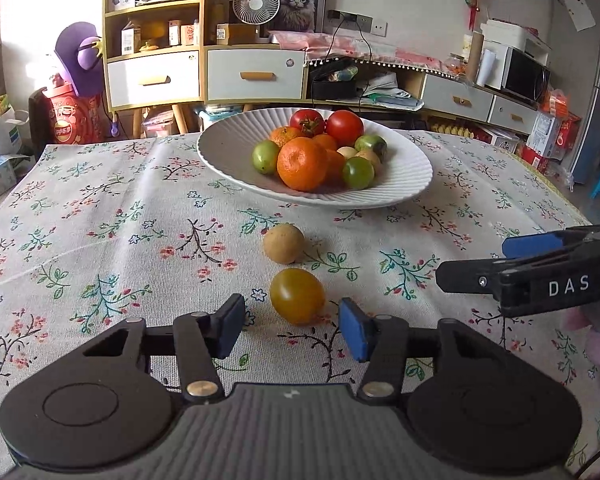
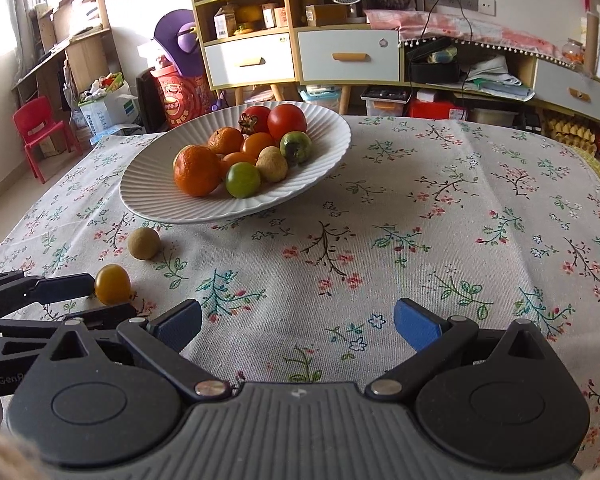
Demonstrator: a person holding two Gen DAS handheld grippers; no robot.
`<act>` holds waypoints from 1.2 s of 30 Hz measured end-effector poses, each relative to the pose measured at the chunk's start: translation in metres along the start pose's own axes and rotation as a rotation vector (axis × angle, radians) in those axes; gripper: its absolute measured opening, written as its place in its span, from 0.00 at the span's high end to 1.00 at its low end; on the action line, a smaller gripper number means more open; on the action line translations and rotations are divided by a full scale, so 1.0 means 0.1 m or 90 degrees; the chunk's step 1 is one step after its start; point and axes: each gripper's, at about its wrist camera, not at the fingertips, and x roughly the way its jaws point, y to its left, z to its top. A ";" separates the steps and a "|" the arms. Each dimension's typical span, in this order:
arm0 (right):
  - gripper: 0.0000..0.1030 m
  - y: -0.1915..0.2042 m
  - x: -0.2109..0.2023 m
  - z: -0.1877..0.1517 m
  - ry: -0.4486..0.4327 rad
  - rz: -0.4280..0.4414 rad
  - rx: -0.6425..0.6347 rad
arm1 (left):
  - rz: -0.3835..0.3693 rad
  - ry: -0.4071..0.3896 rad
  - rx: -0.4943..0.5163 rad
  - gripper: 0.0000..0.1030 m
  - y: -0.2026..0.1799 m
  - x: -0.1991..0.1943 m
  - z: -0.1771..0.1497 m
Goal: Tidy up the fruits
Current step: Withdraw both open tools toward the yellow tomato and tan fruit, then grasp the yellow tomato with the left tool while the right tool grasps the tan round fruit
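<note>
A yellow cherry tomato (image 1: 297,296) (image 2: 113,284) lies on the floral tablecloth, right at the tips of my left gripper (image 1: 292,330) (image 2: 112,299). The blue pads stand on either side of it with a gap on both sides, so the gripper is open. A small tan round fruit (image 1: 283,243) (image 2: 143,243) rests just beyond. Behind it, a white ribbed bowl (image 1: 228,160) (image 2: 148,196) holds oranges, red tomatoes, green fruits and tan ones. My right gripper (image 2: 298,328) (image 1: 474,261) hovers wide open over bare cloth to the right, holding nothing.
The table (image 2: 440,220) wears a flowered cloth, with bare cloth to the right of the bowl. Behind stand wooden shelves with drawers (image 1: 152,76), a small fan (image 1: 256,4) and a microwave (image 1: 524,76). A red child's chair (image 2: 36,132) is on the floor at left.
</note>
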 end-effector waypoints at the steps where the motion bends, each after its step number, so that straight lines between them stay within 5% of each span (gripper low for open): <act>1: 0.00 0.00 0.00 -0.01 -0.001 0.002 0.001 | -0.003 0.001 -0.005 0.61 0.01 0.01 0.01; 6: 0.00 0.04 0.03 -0.02 -0.005 0.004 -0.002 | -0.023 0.009 -0.023 0.79 0.06 0.03 0.07; 26: 0.04 0.69 0.25 0.04 -0.022 -0.012 -0.070 | 0.021 0.080 -0.078 0.79 0.62 -0.28 0.06; 32: 0.16 0.87 0.35 0.10 -0.032 -0.019 -0.096 | 0.020 0.086 -0.096 0.79 0.66 -0.28 0.06; 36: 0.34 0.95 0.39 0.14 -0.033 0.002 -0.110 | 0.018 0.085 -0.094 0.79 0.68 -0.30 0.05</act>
